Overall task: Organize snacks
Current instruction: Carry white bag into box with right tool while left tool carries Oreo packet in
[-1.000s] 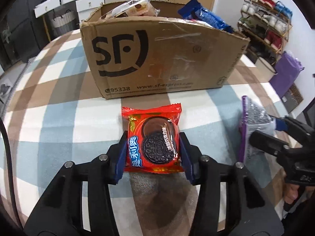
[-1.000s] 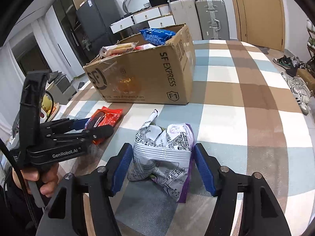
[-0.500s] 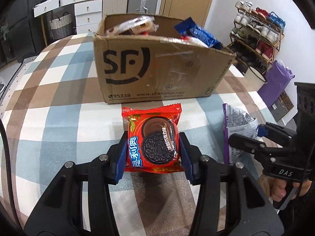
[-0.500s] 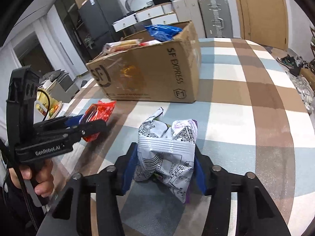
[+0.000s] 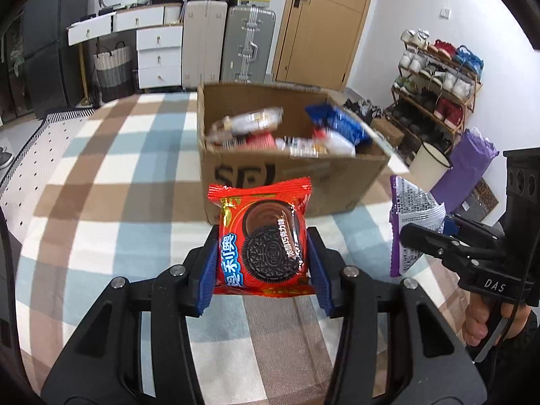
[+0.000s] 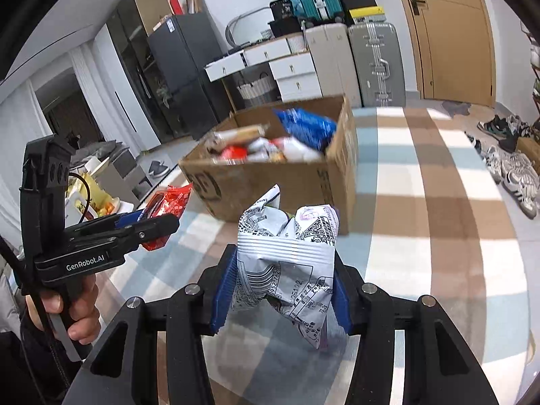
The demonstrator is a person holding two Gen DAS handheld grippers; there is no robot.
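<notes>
My right gripper [image 6: 283,290] has just closed on the bag [image 6: 287,263]; my left gripper [image 5: 261,263] clamps the Oreo pack [image 5: 263,239]. Both now lifted, box [image 5: 337,182] at twelve o'clock: ready to load.

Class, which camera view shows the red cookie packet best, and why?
The left wrist view: the red cookie packet faces the camera, print readable, clamped in the left gripper. The right wrist view shows only its crinkled edge, partly hidden behind that gripper.
</notes>
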